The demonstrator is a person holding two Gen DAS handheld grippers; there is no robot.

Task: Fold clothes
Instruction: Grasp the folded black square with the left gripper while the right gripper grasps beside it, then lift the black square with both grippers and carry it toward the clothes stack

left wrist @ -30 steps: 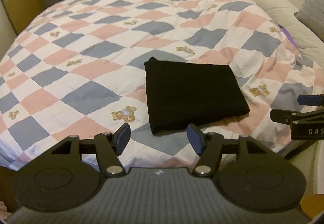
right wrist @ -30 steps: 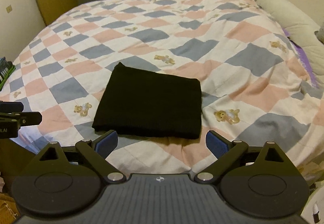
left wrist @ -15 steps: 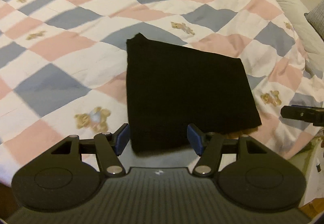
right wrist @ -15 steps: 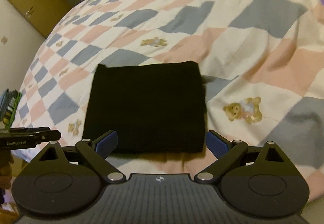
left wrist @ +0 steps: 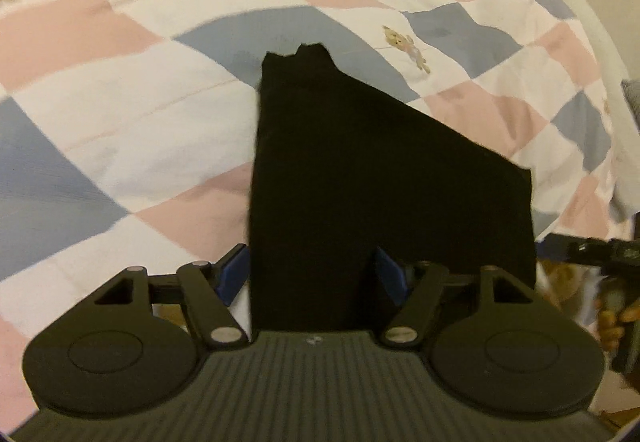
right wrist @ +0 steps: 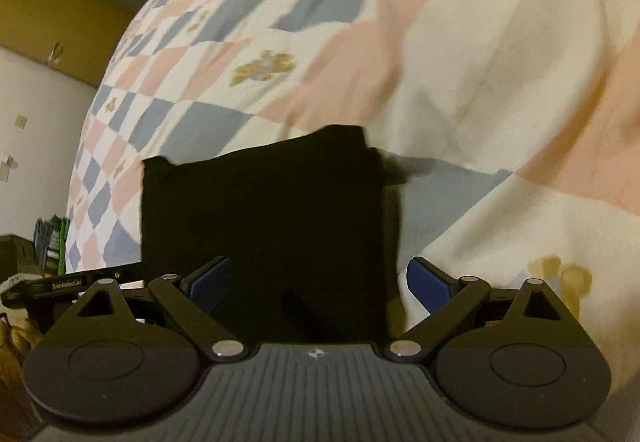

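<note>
- The left gripper (left wrist: pixel 312 278) has its jaws spread wide and grasps nothing; the near left corner of the folded black garment (left wrist: pixel 384 182) lies between its blue pads (left wrist: pixel 234 274). If the pads close too high, they may catch only the top layer and peel the fold open.
- The right gripper (right wrist: pixel 318 282) is likewise spread and empty, straddling the near right corner of the garment (right wrist: pixel 264 226). One pad sits over the cloth and the other over the quilt (right wrist: pixel 500 122), so a clamp here could pinch bedding along with the garment and drag it.
- The garment lies flat on the checked quilt (left wrist: pixel 120 114) near the bed's edge. If the two grippers lift unevenly, the stack may skew or slide off the edge.
- At the garment's far end a small flap sticks up loose; folding over it would likely leave a lump.
- Both views are blurred, so the depth of the layers is hard to judge.
</note>
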